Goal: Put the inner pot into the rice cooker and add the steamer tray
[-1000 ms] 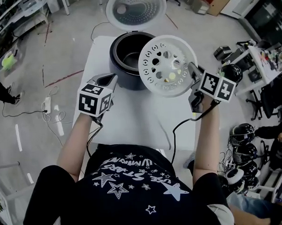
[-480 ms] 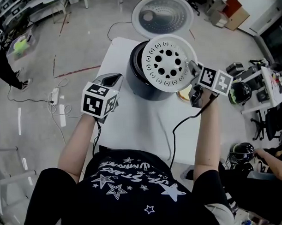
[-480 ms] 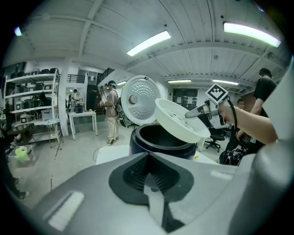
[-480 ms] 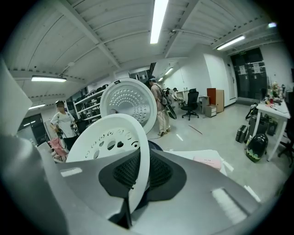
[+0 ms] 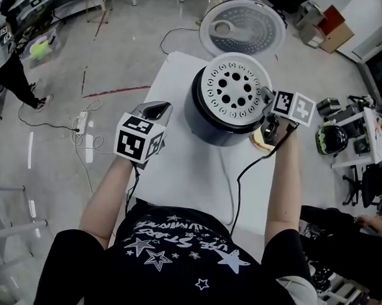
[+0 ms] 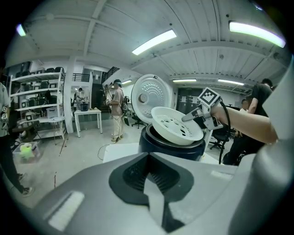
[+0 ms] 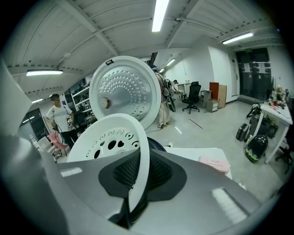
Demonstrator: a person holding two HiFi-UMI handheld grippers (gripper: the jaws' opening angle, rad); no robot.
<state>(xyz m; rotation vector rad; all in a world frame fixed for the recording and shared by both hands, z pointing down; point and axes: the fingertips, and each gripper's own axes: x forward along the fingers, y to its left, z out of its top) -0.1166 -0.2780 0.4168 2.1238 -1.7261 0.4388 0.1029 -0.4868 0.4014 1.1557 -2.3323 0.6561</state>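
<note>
Perforated white steamer tray (image 5: 234,91), tilted over the mouth of the dark rice cooker (image 5: 205,123); contact with the rim cannot be confirmed. Right gripper (image 5: 265,99): jaws clamped on the tray's edge. Left gripper (image 5: 154,110): jaws together, empty, beside the cooker. The open lid (image 5: 241,27) stands behind. The cooker rests on a white table (image 5: 185,174).

Your white perforated plastic steamer tray (image 5: 234,91) covers the mouth of the dark round rice cooker (image 5: 202,120), so you cannot tell what lies inside it. To the right, a flat yellowish thing (image 5: 257,141) on the white surface (image 5: 179,174) is half hidden behind your right hand-held gripper (image 5: 265,97) and too small to identify. Your torso hides the surface's near edge.
</note>
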